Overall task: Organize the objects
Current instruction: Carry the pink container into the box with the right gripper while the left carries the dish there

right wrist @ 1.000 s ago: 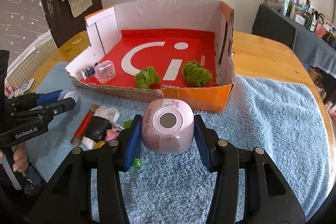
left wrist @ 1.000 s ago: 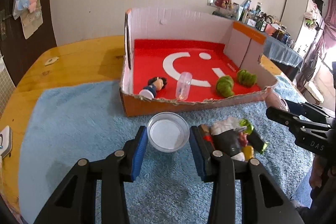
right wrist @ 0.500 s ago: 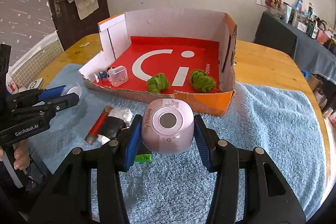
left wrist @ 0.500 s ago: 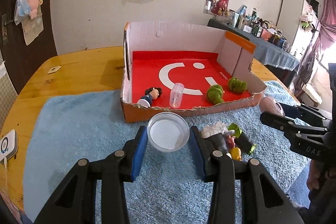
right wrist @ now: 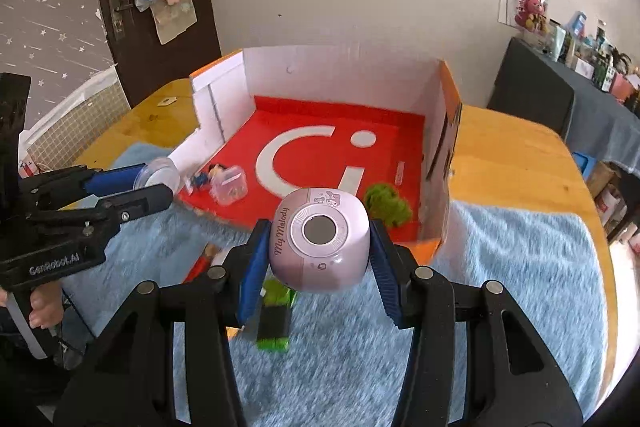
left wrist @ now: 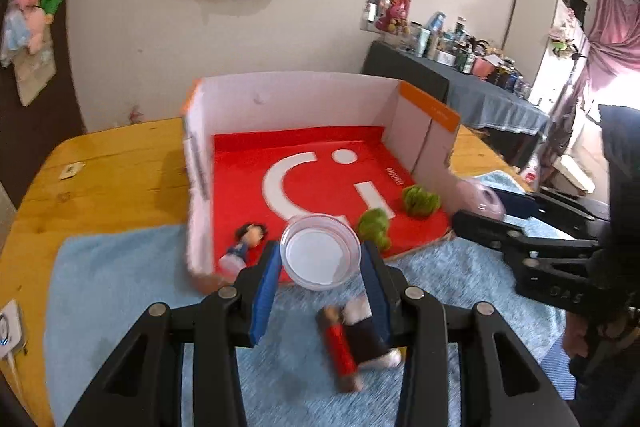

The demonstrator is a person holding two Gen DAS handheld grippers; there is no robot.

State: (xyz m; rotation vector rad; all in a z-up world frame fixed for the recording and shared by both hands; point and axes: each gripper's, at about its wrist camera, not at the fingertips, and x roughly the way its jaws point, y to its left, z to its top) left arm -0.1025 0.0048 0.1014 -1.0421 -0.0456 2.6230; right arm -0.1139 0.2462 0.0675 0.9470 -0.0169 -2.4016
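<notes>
My left gripper (left wrist: 320,259) is shut on a round clear jar with a white lid (left wrist: 319,251), held off the towel just before the box's front edge. My right gripper (right wrist: 318,247) is shut on a pink cube-shaped "My Melody" gadget (right wrist: 319,238), also lifted, near the box's front right corner. The open cardboard box (left wrist: 288,99) with a red floor (right wrist: 320,131) holds a small doll (left wrist: 245,241), a clear plastic case (right wrist: 229,185) and two green fuzzy balls (left wrist: 420,199) (left wrist: 374,227). In the right wrist view the left gripper (right wrist: 160,185) shows at the left with the jar.
A blue towel (right wrist: 520,267) covers the near half of the wooden table (left wrist: 120,163). On the towel below the grippers lie a red and black toy bundle (left wrist: 352,339) and a green block (right wrist: 274,323). A person's hand (right wrist: 44,307) holds the left handle. A cluttered side table (left wrist: 480,91) stands beyond.
Both grippers have risen with their loads and moved closer to the box. The toy pile on the towel now sits lower in both views.
</notes>
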